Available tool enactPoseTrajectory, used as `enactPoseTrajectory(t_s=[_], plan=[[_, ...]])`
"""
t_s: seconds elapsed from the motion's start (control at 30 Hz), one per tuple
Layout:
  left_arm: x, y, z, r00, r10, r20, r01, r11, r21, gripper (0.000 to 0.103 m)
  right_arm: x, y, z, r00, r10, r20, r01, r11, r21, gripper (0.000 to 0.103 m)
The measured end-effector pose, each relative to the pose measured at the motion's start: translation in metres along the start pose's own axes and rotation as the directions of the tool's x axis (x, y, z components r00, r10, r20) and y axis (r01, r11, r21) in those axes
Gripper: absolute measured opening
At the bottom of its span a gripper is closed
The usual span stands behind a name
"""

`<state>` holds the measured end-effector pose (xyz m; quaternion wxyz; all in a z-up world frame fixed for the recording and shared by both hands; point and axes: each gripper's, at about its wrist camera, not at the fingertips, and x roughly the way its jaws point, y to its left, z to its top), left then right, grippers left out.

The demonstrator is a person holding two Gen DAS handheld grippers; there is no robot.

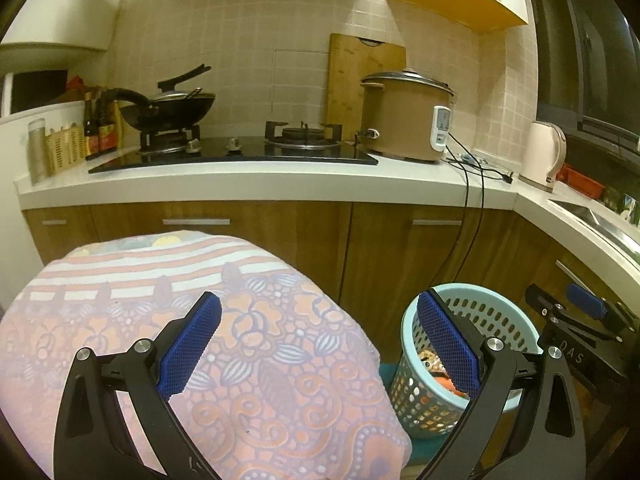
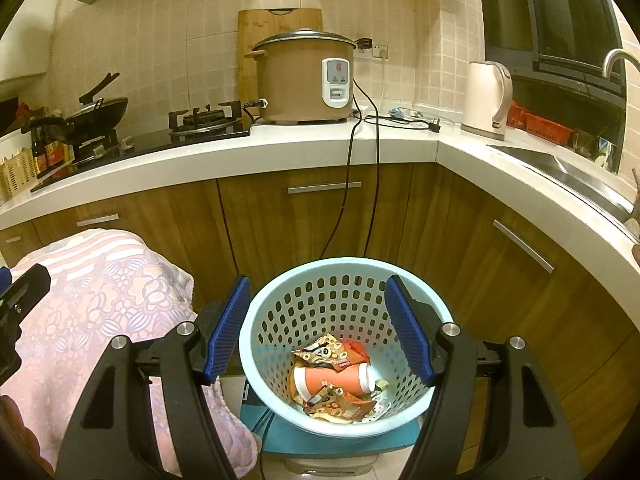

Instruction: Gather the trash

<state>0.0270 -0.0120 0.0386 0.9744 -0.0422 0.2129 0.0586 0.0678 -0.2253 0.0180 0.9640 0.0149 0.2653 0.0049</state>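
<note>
Right wrist view: my right gripper (image 2: 316,330) is hanging wide open and empty over the pale blue perforated plastic basket (image 2: 280,300).
Trash: an orange cylindrical bottle (image 2: 340,378) and crumpled brown snack wrappers (image 2: 324,354) are lying at the basket's bottom.
Left gripper (image 1: 320,344): spread wide, gripping nothing, hovering above the pink floral cloth (image 1: 280,360).

Perforated pale-blue plastic basket (image 2: 280,320), glossy crumpled foil wrappers (image 2: 328,354); woven floral pink cloth (image 1: 240,340); wood-grain cabinet doors (image 2: 280,232)
</note>
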Motion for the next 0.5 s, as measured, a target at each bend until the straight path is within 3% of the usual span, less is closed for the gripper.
enactPoseTrajectory(t_s=[0.5], plan=[[-0.009,0.013,-0.012,0.999,-0.010,-0.042,0.011,0.999,0.036,0.095,-0.011,0.015,-0.003,1.000,0.004,0.005,-0.004,1.000,-0.031,0.066]])
